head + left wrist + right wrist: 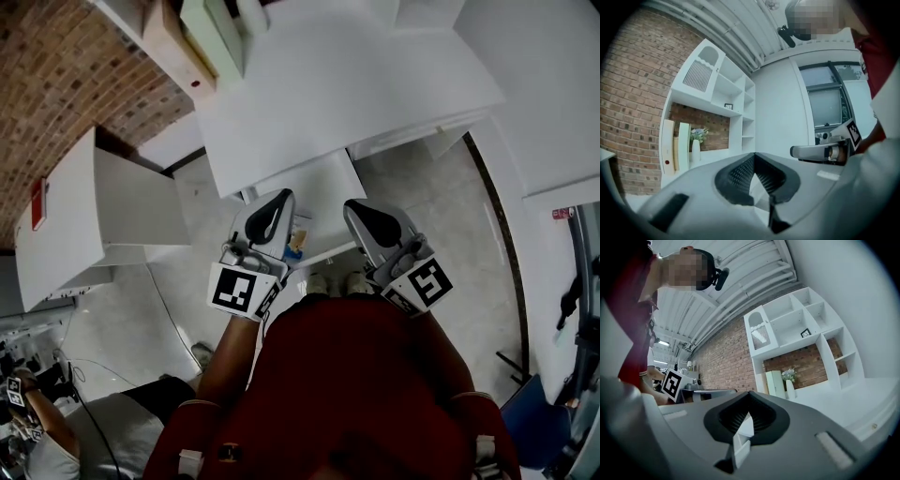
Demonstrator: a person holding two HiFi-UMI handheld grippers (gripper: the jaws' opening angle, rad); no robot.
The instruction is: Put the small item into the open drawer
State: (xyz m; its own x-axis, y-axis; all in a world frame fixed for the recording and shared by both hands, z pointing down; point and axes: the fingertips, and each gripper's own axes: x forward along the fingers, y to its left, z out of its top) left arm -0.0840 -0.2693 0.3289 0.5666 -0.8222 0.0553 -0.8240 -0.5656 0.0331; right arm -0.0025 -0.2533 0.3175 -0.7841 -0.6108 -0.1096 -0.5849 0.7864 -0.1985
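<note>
In the head view a white drawer (323,192) stands pulled out from under the white tabletop (347,84). A small blue and orange item (296,244) shows near the drawer's front edge, between the two grippers; whether it lies inside I cannot tell. My left gripper (281,197) is held close to my body over the drawer's left part. In the left gripper view its jaws (753,155) are shut with nothing between them. My right gripper (352,206) hangs over the drawer's right part. Its jaws (749,393) are also shut and empty.
A white cabinet (84,216) stands to the left by the brick wall (75,66). A white shelf unit (717,93) holds a vase with flowers (696,145). Another person (37,422) sits at lower left, and a blue chair (534,422) is at lower right.
</note>
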